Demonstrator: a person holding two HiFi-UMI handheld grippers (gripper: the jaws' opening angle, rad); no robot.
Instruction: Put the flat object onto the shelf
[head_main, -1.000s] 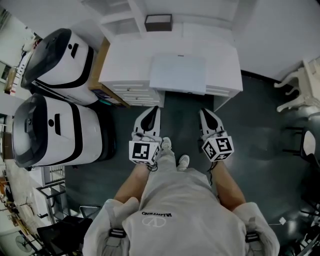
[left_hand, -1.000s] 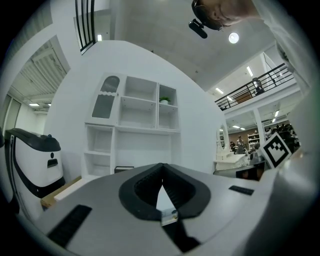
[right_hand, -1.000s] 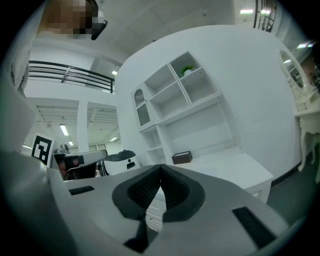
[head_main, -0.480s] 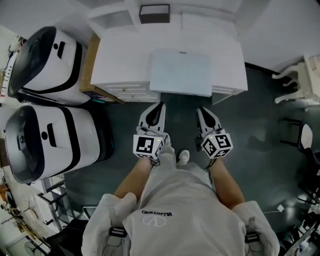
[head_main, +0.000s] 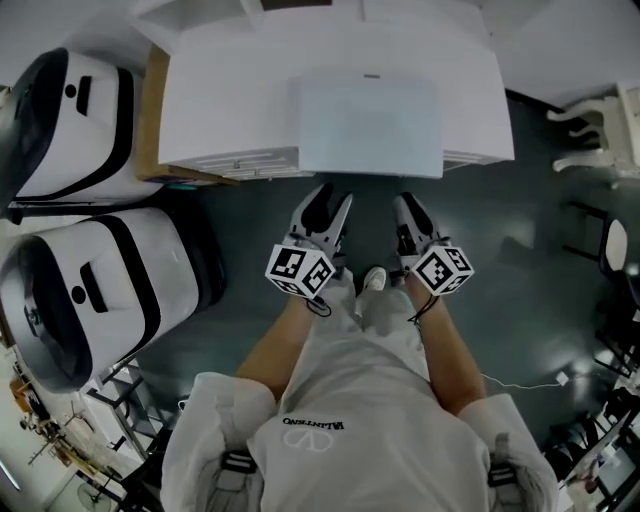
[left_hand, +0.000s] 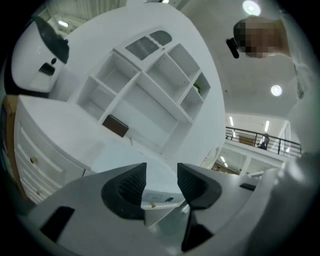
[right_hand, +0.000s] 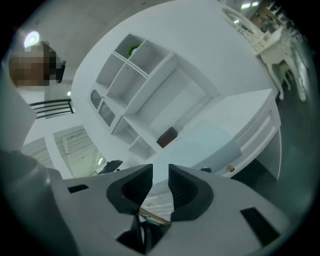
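Note:
The flat object (head_main: 368, 125) is a pale blue-grey panel lying on the white desk (head_main: 230, 100), its near edge slightly past the desk front. It also shows in the left gripper view (left_hand: 121, 157) and the right gripper view (right_hand: 210, 140). The white shelf unit (left_hand: 150, 85) (right_hand: 145, 85) rises behind the desk. My left gripper (head_main: 328, 203) (left_hand: 161, 172) and right gripper (head_main: 408, 210) (right_hand: 160, 172) hang just short of the panel's near edge, over the floor. Their jaws have just been opening, both stand open, and nothing lies between them.
Two big white-and-black machines (head_main: 90, 300) (head_main: 70, 110) stand at the left, with a brown board (head_main: 152, 110) against the desk's side. A small dark box (left_hand: 115, 126) (right_hand: 167, 136) sits at the shelf's foot. White chairs (head_main: 590, 130) stand at the right on the dark floor.
Both grippers have come closer to the desk front, and the panel now looms larger. Their jaws, shut a second ago, have parted.

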